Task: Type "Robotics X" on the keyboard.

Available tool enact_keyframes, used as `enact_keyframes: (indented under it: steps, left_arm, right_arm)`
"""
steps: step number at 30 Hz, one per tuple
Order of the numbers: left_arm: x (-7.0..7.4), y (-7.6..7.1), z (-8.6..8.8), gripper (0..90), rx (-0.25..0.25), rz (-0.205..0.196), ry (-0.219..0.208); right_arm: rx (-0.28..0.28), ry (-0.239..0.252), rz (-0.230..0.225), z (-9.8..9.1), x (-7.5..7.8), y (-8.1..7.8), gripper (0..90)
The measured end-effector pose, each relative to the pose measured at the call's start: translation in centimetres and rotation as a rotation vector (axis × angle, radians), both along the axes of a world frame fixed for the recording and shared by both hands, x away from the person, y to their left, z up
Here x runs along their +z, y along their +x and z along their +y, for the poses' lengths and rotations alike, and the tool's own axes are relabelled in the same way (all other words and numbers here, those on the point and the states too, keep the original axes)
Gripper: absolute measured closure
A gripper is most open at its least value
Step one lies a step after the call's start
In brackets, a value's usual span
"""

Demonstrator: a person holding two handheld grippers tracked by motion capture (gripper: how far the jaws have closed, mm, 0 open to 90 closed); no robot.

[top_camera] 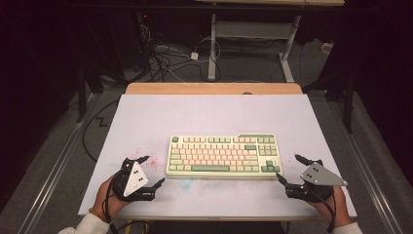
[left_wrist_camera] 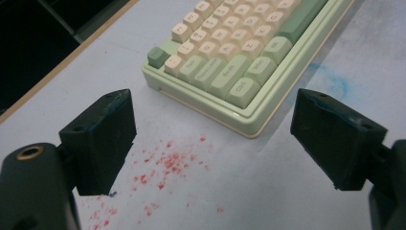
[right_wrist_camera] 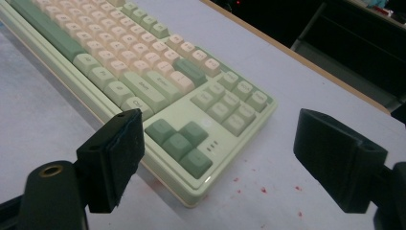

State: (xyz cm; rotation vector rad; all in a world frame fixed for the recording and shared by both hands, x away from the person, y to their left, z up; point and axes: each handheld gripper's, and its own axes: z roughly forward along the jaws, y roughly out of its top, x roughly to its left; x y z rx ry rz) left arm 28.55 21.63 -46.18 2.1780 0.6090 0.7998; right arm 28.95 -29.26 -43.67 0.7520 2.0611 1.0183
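Near the keyboard (left_wrist_camera: 239,52), red specks (left_wrist_camera: 165,165) lie between wide-apart jaws.

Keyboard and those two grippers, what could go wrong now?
1. Both grippers are open beside the keyboard, the left gripper at its left end and the right gripper at its right. If only one closes and lifts, the keyboard might tilt and slide.
2. A jaw that lands on the keys rather than the frame could press them or pop off a cap.

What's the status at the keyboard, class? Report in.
Left tongs open, right tongs open, both empty. Keyboard flat on table, untouched, between them. Nothing in the way.
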Motion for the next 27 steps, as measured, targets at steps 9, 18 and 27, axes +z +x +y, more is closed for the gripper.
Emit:
enact_keyframes:
  steps: [9,18,27]
  left_arm:
    - [-0.7,-0.1,1.4,14.9,0.021,0.039,-0.016]
    - [-1.0,0.0,1.3,14.9,0.02,0.048,-0.013]
    - [-1.1,-0.4,1.4,14.9,0.008,0.04,-0.005]
  right_arm:
    - [-0.025,0.014,0.014,-1.2,-0.9,-0.2,17.6]
    - [-0.036,0.028,0.013,-1.7,-1.2,-0.3,17.3]
    - [-0.032,0.029,-0.001,-1.2,-1.0,-0.4,17.3]
